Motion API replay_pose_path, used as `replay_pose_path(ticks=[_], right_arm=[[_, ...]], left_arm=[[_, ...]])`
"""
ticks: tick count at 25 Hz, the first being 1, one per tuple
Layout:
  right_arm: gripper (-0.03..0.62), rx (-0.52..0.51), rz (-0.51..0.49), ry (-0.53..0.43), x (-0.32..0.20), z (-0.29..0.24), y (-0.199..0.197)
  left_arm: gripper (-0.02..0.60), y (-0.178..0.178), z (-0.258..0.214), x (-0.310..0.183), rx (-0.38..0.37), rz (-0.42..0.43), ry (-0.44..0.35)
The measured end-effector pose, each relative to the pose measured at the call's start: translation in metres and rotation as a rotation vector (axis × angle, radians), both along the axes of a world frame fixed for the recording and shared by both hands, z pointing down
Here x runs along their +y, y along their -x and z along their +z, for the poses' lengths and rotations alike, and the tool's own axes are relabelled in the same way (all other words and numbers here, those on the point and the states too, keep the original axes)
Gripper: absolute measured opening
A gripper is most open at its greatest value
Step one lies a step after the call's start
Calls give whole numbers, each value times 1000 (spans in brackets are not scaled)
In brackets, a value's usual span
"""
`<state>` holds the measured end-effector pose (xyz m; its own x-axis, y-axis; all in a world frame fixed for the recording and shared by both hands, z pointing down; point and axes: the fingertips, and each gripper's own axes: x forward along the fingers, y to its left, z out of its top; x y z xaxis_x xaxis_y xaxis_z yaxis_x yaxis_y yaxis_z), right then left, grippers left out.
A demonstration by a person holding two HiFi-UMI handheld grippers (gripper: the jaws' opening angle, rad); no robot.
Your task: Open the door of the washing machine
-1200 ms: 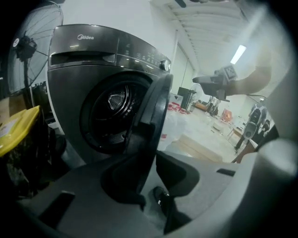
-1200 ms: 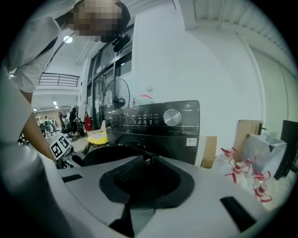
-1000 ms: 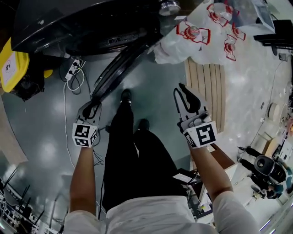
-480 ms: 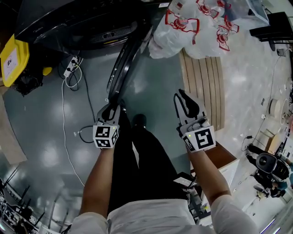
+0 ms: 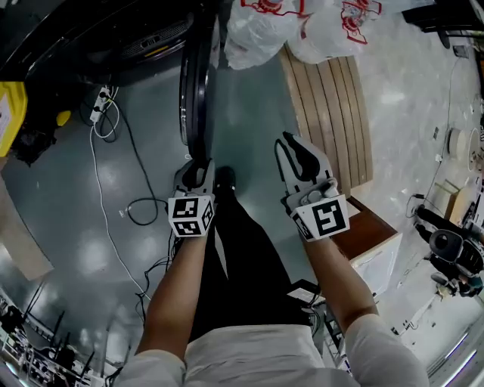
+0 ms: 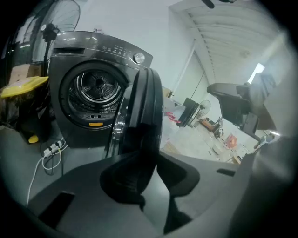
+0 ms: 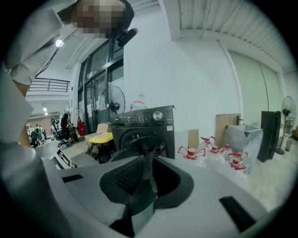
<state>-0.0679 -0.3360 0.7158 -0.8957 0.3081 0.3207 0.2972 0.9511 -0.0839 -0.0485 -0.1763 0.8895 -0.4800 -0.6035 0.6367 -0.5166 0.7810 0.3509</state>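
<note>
The dark washing machine [image 5: 113,30] [image 6: 93,93] stands at the top left, its drum uncovered. Its round door [image 5: 195,83] [image 6: 145,102] hangs swung out and shows edge-on, pointing toward me. My left gripper [image 5: 198,169] [image 6: 148,159] is at the door's free end with the rim between its pads. Its jaws have just been opening a little, and the rim still sits in them. My right gripper [image 5: 284,142] [image 7: 145,162] hovers over the floor to the right of the door, shut, holding nothing and touching nothing.
White plastic bags [image 5: 302,23] with red print lie to the right of the machine. A slatted wooden board [image 5: 333,113] lies below them. A power strip with cables [image 5: 98,106] and a yellow object [image 5: 9,106] are at the left. The person's shoe [image 5: 224,180] is beside the left gripper.
The left gripper has moved right with the door's rim, and the door has swung from a slant to straight out from the machine. The right gripper has drifted slightly left.
</note>
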Motion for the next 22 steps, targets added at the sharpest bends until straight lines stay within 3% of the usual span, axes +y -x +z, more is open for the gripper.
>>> replay_pose_path(ticks=[11,22], right_arm=[[77,22,161,9,-63,6,-51],[77,39,292,27,-95,20,-102]], left_arm=[[124,-29,-1,-104,75,107,-80],[114,-43,-4,-208,85,263,-142]])
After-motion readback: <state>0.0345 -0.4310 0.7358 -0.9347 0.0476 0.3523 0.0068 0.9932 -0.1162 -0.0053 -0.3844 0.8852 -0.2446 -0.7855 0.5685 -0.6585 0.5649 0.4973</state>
